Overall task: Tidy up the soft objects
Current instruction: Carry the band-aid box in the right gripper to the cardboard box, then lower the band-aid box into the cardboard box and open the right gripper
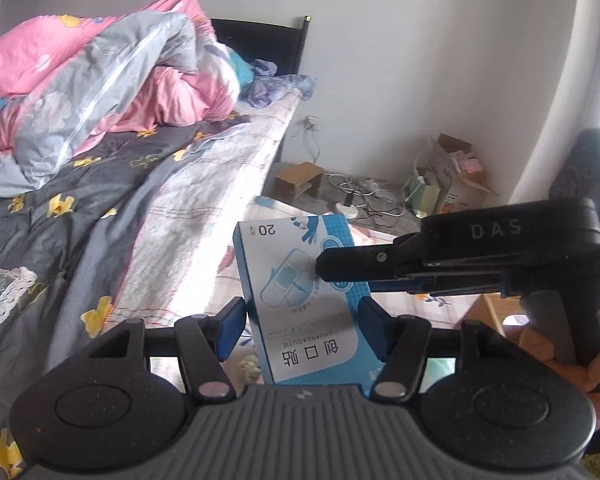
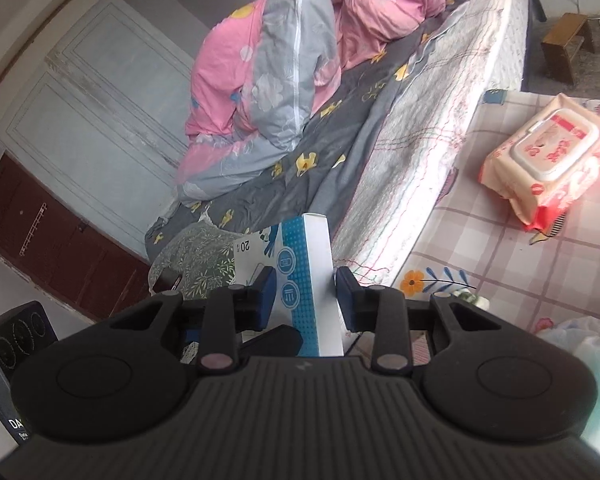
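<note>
Blue-and-white cardboard box of adhesive bandages (image 1: 300, 304) sits low in the centre of both wrist views, raised above a pink checked tablecloth (image 2: 500, 248) beside a bed. The left gripper (image 1: 302, 322) has its jaws about half open, clamped on the box's two long edges. The right gripper (image 2: 304, 294) reaches in from the right of the left view; in its own view its jaws stand narrow across the box's thin side, one pad touching, the other with a slight gap showing, so a firm grip cannot be told. To do this well, judging by the frames, one gripper should hold firm before the other lets go, keeping the light box from twisting. A red-and-white soft pack of wet wipes (image 2: 548, 160) lies at right. The box's lower end is hidden behind the gripper bodies, and no destination is in view.
</note>
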The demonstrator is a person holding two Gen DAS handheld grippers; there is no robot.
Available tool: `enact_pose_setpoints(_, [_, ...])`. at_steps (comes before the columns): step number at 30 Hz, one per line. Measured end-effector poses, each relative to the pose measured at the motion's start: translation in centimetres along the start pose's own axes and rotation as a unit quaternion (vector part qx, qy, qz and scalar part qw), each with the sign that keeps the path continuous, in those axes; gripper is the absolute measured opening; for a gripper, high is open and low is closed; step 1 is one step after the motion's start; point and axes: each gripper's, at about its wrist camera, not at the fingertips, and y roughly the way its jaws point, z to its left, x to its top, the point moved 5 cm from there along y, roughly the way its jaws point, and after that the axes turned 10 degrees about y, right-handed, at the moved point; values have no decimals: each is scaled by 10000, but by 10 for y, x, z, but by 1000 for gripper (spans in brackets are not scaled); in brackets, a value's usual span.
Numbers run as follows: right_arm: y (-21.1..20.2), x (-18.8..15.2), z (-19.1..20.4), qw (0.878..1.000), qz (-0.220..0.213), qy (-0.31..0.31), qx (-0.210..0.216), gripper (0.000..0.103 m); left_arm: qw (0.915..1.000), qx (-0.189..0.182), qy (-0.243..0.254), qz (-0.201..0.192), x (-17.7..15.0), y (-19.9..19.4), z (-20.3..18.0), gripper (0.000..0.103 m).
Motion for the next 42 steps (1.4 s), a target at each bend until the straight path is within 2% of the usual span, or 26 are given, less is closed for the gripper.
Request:
enact_pose_setpoints(6, [-102,-13,-51,9968,-446,408,-517,32,9956,-792,460,195,5,19,-90,62])
enact_pose_setpoints(11, [-176,-34,-120,9865,-696,1035,-1059,32,9835,-1487,792,657,-7,55,-172,62])
enact_pose_setpoints(16, [-234,-58,-191,9738,-838,1591,-1390,32,9686,-1858,1312,1009,-23,92,-245,65])
enact_pose_setpoints(22, [-274,-65,-262,9598,-942,2152,-1536,32,9549,-2076,1633,1357,-30,133,-303,64])
enact_pose_setpoints(26, [-285,-52,-297,9541,-933,2283,-1699,33,9476,-2152,1728,1609,-28,163,-329,63])
enact_pose_setpoints(31, [-286,-34,-338,9483,-994,2273,-1981,34,9423,-2036,2082,1653,-32,190,-350,67])
enact_pose_setpoints(35, [-269,-31,-378,9369,-970,2113,-2611,34,9433,-1829,2251,1614,-33,195,-351,67])
enact_pose_setpoints(38, [-258,-36,-393,9324,-941,2256,-2661,34,9457,-1869,2175,1527,-28,187,-341,68])
enact_pose_setpoints(42, [-258,-40,-383,9301,-1148,2159,-2741,34,9516,-1788,2107,1346,-16,174,-327,69])
